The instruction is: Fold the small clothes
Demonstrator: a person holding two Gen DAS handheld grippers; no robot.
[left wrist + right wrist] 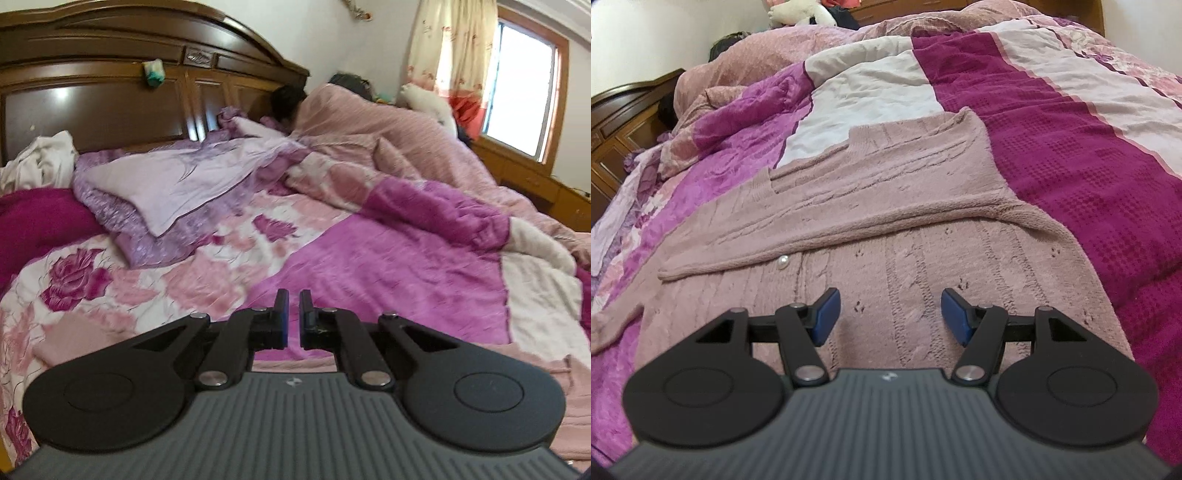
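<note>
Our right gripper [891,317] hangs wide over the cardigan [886,236], a soft pink cable knit lying partly folded on the bed [1071,155]. Our left gripper [294,317] is pinched closed, apparently on nothing. The loose knit could slide on the rumpled quilt [369,251] and undo the fold.

Home bedroom: bed [332,258], wooden headboard [110,92]

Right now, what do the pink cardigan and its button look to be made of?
The pink cardigan looks like a soft, matte knit, wool or acrylic I cannot tell: cable ribs, small eyelet holes and a fuzzy rolled edge show. Its button looks like a glossy faux pearl, round and white with a bright highlight; the real material is unclear.
</note>
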